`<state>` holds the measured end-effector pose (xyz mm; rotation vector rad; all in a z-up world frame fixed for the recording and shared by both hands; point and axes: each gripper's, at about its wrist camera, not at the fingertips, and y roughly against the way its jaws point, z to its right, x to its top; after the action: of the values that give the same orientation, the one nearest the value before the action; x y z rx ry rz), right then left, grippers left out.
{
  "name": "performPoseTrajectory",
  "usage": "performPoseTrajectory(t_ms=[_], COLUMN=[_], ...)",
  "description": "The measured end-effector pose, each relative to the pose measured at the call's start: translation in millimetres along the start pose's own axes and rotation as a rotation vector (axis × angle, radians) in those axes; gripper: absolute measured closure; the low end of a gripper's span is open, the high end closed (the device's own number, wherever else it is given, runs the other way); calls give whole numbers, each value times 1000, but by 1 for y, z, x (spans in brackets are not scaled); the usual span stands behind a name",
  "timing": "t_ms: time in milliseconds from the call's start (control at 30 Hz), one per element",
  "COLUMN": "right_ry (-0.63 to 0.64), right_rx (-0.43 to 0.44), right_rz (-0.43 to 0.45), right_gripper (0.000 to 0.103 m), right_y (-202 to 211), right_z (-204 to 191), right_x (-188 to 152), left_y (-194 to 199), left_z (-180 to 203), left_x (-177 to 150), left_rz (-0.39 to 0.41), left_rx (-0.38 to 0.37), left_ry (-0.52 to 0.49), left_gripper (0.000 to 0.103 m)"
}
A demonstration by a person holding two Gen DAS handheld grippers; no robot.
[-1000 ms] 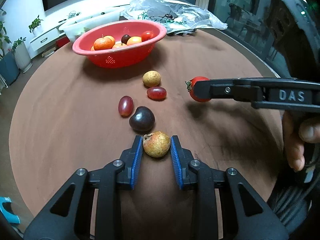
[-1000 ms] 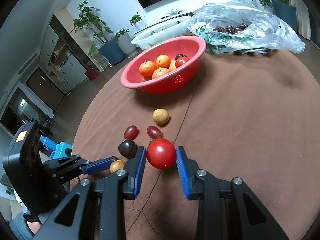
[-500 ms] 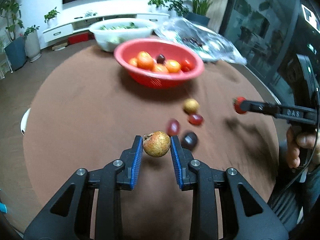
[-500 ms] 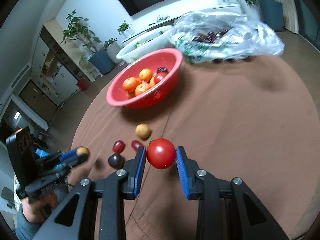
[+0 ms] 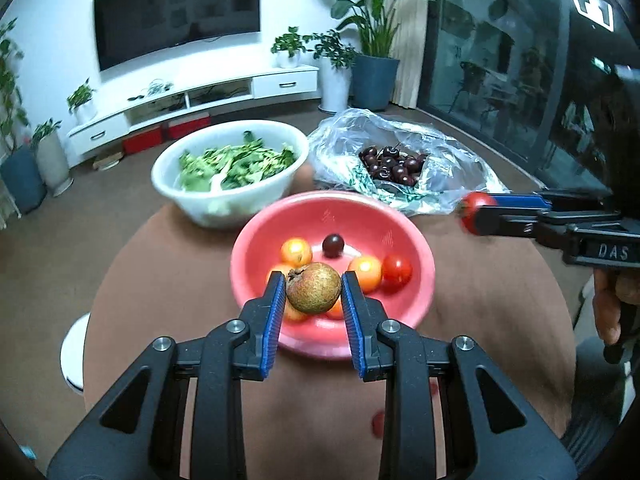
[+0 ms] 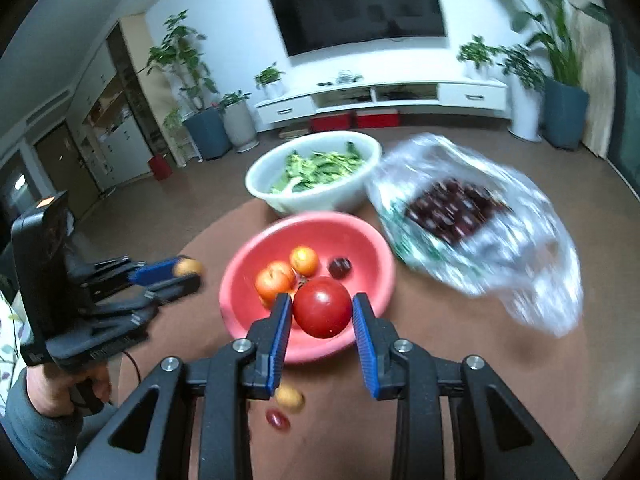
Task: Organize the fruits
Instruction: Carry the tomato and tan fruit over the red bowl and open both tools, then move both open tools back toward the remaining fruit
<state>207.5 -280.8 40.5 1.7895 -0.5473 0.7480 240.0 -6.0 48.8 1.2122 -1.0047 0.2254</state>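
My left gripper (image 5: pixel 313 294) is shut on a rough brown-green round fruit (image 5: pixel 314 293) and holds it above the near side of the red basket (image 5: pixel 420 280). My right gripper (image 6: pixel 322 312) is shut on a red tomato (image 6: pixel 322 307) and holds it over the near rim of the same basket (image 6: pixel 248 320). The basket holds several orange fruits, a dark plum (image 5: pixel 333 245) and a small red tomato (image 5: pixel 396 271). In the left wrist view the right gripper (image 5: pixel 476 213) shows at the right with its tomato. In the right wrist view the left gripper (image 6: pixel 188 270) shows at the left.
A white bowl of greens (image 5: pixel 230 170) and a clear plastic bag of cherries (image 5: pixel 394 166) stand behind the basket. A yellow-brown fruit (image 6: pixel 290 397) and a red grape (image 6: pixel 278 419) lie on the brown round table (image 6: pixel 500 380) below my right gripper. A red grape (image 5: pixel 378 423) shows below the left one.
Both grippers have lifted their fruits and moved forward across the table, from near the loose fruits to over the red basket. Both stay shut.
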Motion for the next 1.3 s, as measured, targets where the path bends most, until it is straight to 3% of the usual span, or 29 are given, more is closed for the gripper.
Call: performPoseTrajectory(t_ms=[133, 300, 633, 733, 800, 867, 1000, 1067, 1133, 1300], right_ry=[35, 64, 92, 97, 95, 88, 85, 72, 55, 26], right_rx=[-5, -40, -97, -109, -108, -103, -108, -110, -113, -97], right_rz=[-57, -129, -165, -163, -160, -161, -159, -160, -149, -120], right_gripper=[69, 69, 69, 68, 68, 65, 62, 52, 45, 44], right_y=[-38, -75, -102, -103, -101, -102, -102, -100, -95, -78], right_z=[-12, -17, -13, -13, -13, -13, -14, -12, -8, -5], right_x=[16, 10, -1, -1, -1, -1, 0, 0, 0, -4], left_y=[-38, -66, -91, -91, -90, -86, -83, -79, -72, -46], left_z=[6, 11, 13, 11, 7, 6, 9, 9, 7, 9], left_x=[12, -1, -8, -10, -12, -12, -11, -12, -13, -18], left_rz=[-41, -80, -108, -110, -105, -91, -85, -76, -62, -18], left_rx=[-1, 3, 8, 25, 31, 22, 36, 31, 30, 25], left_ry=[-28, -38, -51, -48, -31, -19, -30, -23, -9, 13], left_gripper=[76, 76, 75, 67, 44, 32, 32, 30, 24, 6])
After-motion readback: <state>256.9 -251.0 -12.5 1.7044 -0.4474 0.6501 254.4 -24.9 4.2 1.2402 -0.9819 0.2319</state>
